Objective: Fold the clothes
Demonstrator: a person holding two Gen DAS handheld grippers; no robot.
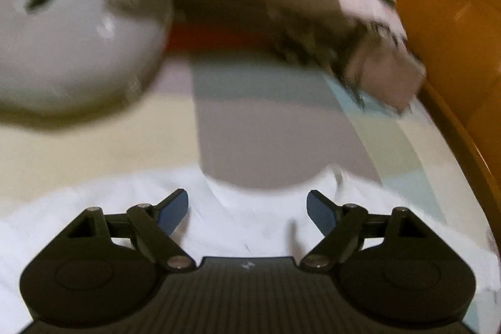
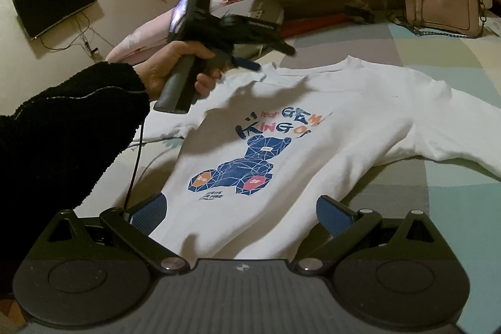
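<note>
A white shirt [image 2: 313,127] lies flat on the bed [image 2: 463,208]. The left gripper [image 1: 247,212] hangs over its far collar, jaws open and empty. The right gripper [image 2: 241,215] hangs over its near hem, jaws also open and empty.

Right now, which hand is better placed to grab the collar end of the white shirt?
Probably left. The left gripper hangs open over the white shirt right at its neckline. The right gripper is open too, but down at the hem.

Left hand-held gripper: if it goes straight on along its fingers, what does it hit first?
Most likely the white T-shirt, near its neckline. The left hand-held gripper is open and pointing down at the collar, nothing between its jaws. Depth is unclear in the blurred wrist view; the bedsheet lies just beyond.
</note>
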